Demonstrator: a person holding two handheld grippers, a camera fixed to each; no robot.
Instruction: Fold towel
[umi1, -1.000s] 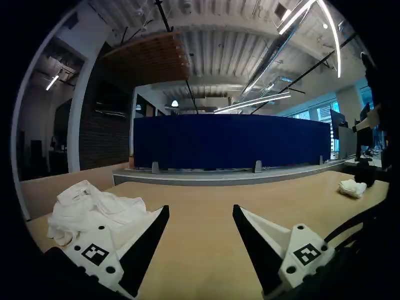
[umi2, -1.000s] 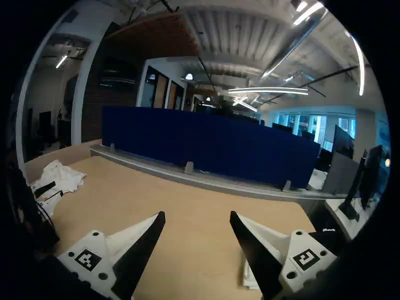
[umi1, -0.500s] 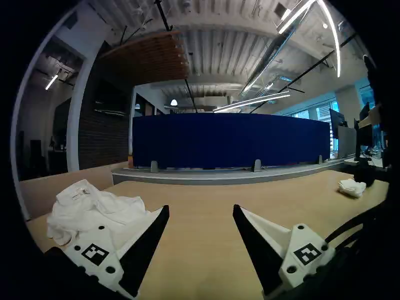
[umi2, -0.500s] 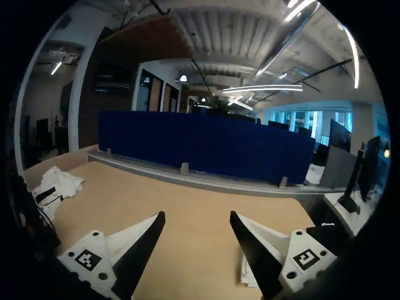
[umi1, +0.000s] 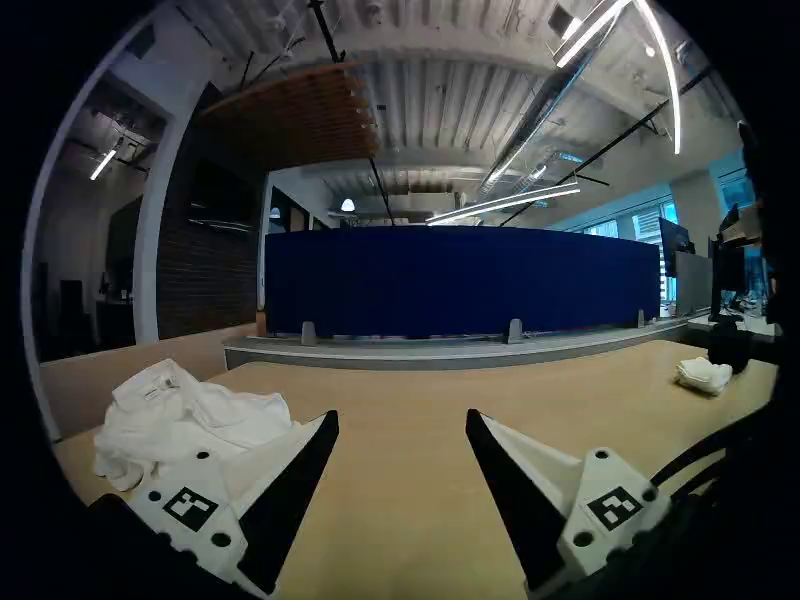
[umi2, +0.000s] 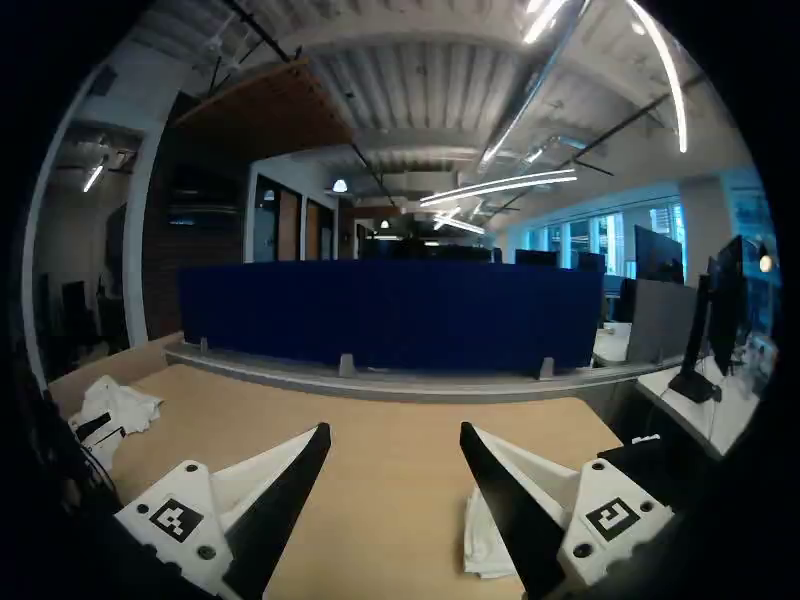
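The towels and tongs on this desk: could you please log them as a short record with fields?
Left tongs: open, holding nothing
Right tongs: open, holding nothing
Crumpled towel: white unfolded heap, close ahead in the left gripper view
Smaller towel: white, partly hidden behind one finger in the right gripper view
Desk: light wood, blue divider along its far edge

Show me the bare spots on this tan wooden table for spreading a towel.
Free: the wide middle of the tan wooden table, between the crumpled white towel, the small white cloth and the blue divider panel. Crowded: the left corner under the towel.
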